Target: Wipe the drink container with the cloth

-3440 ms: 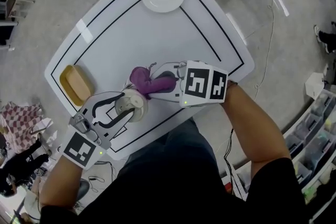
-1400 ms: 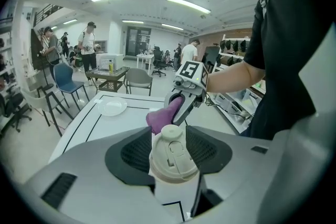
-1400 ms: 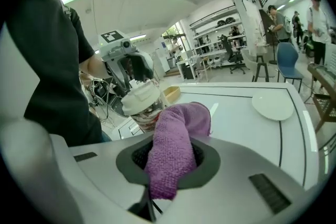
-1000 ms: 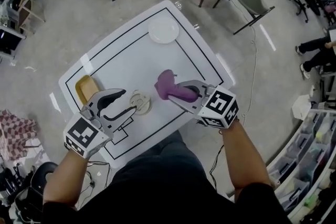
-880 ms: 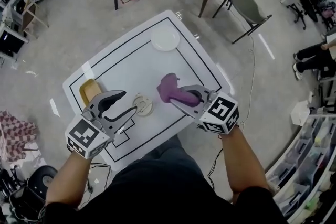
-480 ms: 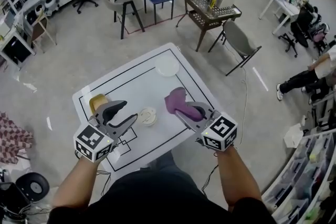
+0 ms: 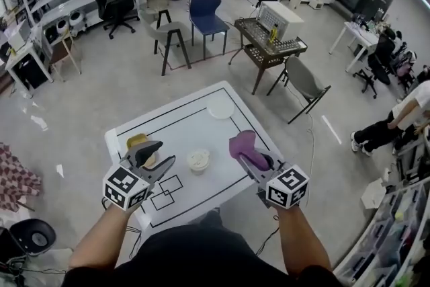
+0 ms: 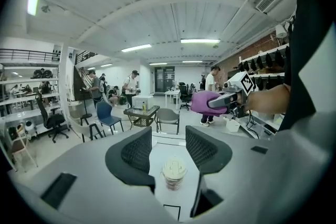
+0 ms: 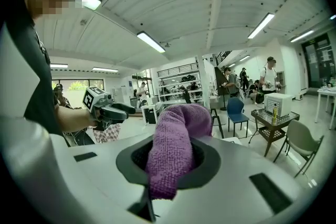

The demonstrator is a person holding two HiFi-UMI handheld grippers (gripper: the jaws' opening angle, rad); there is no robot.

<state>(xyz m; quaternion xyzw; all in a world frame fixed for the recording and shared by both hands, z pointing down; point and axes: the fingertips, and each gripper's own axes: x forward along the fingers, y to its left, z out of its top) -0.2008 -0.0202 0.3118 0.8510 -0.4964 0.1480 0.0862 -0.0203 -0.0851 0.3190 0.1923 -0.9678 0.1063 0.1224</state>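
The drink container (image 7: 198, 160), a clear cup with a pale lid, stands upright near the middle of the white table (image 7: 175, 128). My left gripper (image 7: 166, 152) hovers to its left, open with nothing between the fingers. In the left gripper view the cup (image 8: 174, 173) stands on the table beyond the open left gripper (image 8: 168, 147). My right gripper (image 7: 252, 156) is held up to the cup's right, shut on a purple cloth (image 7: 244, 146). The cloth (image 9: 173, 149) fills the right gripper (image 9: 170, 157) and hides its pads. Neither gripper touches the cup.
A white plate (image 7: 220, 108) lies near the table's far edge. A yellow tray (image 7: 138, 142) sits at the left side, partly behind my left gripper. Chairs (image 7: 205, 10) and a metal cart (image 7: 269, 33) stand on the floor beyond the table.
Both grippers have drawn back and up from the cup, which stays on the table. The head view has lifted and shows far more of the room. The cloth stays in the right gripper.
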